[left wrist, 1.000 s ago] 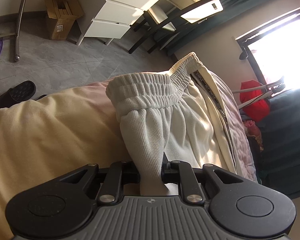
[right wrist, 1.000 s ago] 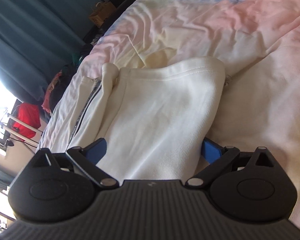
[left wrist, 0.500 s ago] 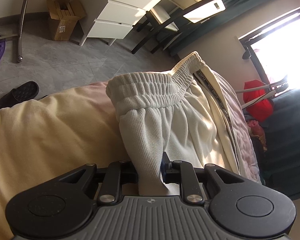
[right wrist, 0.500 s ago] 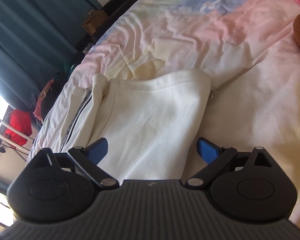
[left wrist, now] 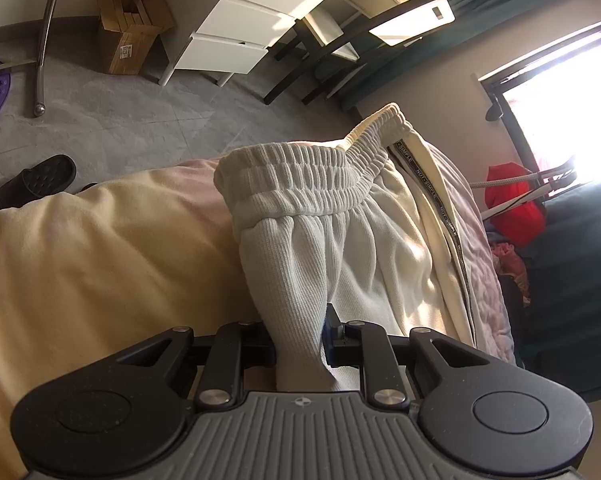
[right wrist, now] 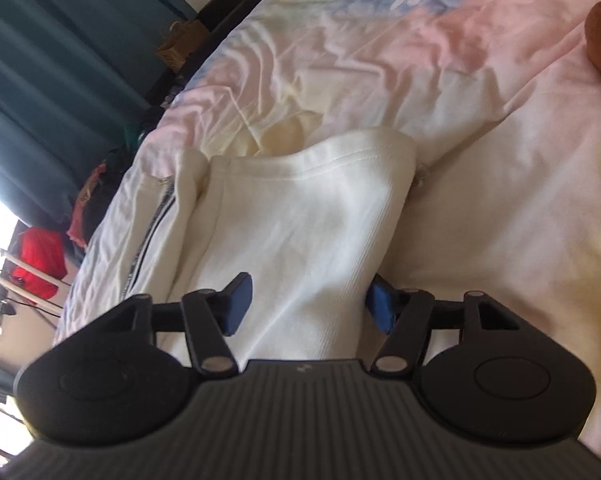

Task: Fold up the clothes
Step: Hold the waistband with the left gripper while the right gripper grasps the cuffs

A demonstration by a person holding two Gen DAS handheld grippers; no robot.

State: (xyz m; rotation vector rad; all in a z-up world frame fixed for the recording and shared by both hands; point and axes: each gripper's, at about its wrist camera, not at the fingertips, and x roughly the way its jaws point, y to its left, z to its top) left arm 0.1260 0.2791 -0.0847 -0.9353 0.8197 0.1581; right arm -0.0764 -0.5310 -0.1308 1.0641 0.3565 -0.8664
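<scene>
My white ribbed sweatpants [left wrist: 352,248] lie on the bed, gathered elastic waistband [left wrist: 300,176] humped up at one end, a dark lettered stripe along the side seam. The hemmed leg end [right wrist: 312,208] lies flat and slightly rumpled.

Cream trousers [left wrist: 352,248] with black lettered side stripe, pastel pink, yellow and blue bedspread [right wrist: 440,80], teal curtains [right wrist: 40,60], grey floor [left wrist: 120,108]
</scene>
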